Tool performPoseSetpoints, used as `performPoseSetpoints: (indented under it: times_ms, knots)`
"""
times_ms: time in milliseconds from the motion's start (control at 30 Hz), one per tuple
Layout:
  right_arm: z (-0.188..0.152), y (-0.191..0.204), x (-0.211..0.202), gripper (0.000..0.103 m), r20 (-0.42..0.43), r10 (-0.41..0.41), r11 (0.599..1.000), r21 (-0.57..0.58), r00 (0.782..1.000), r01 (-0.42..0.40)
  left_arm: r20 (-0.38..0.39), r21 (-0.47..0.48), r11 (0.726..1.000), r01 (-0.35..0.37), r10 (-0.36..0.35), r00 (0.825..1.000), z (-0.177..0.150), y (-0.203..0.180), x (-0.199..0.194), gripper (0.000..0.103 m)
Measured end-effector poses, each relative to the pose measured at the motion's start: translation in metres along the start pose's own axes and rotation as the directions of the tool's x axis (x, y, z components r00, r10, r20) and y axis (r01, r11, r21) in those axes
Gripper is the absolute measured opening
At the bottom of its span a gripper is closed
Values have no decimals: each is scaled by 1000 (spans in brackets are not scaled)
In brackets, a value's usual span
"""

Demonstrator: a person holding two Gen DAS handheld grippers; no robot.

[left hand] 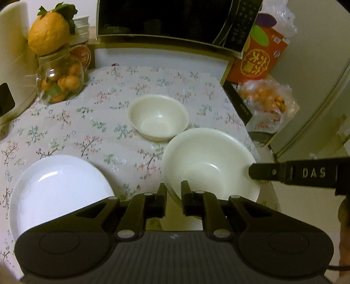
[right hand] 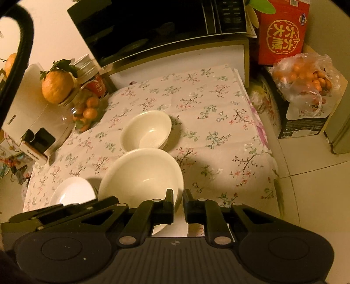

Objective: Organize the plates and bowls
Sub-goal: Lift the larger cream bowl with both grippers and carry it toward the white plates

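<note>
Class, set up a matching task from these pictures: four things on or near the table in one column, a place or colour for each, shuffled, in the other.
1. large bowl
2. small bowl
3. white plate
4. glass jar

A. holds small oranges
B. gripped at its rim by both grippers
C. middle of the floral cloth
D. near left corner of the table, in the left wrist view

Pairs: 1-B, 2-C, 3-D, 4-A

the left gripper (left hand: 174,187) hides the near rim of the big bowl (left hand: 207,161) and the lower right of the white plate (left hand: 54,187), so whether its jaws pinch that rim is unclear. the right gripper (right hand: 178,196) likewise covers the bowl's near edge. beyond the grippers, the microwave (left hand: 166,17) is cut off at the top, and the white appliance (left hand: 13,56) leaves the left edge. the fruit in the plastic bag (left hand: 266,102) is perhaps oranges, blurred.
</note>
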State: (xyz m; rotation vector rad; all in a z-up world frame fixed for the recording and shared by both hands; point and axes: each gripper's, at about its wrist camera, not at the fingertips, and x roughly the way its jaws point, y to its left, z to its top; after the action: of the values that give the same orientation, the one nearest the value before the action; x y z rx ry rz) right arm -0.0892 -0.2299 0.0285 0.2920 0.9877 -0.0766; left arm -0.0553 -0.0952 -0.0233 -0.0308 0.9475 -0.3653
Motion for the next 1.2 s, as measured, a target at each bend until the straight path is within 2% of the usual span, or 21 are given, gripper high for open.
performPoseSetpoints:
  times_ms: [433, 767, 1200]
  knots:
    - [-15, 15, 8, 17, -46, -19, 998, -62, 999, 17, -38, 25, 999, -39, 40, 998, -14, 4, 1, 12]
    - [-25, 17, 19, 18, -93, -50, 995, -88, 994, 42, -79, 62, 996, -64, 68, 995, -23, -1, 10, 13]
    - [-29, 19, 26, 27, -119, -76, 991, -116, 990, 62, -121, 66, 996, -66, 74, 990, -27, -4, 22, 15]
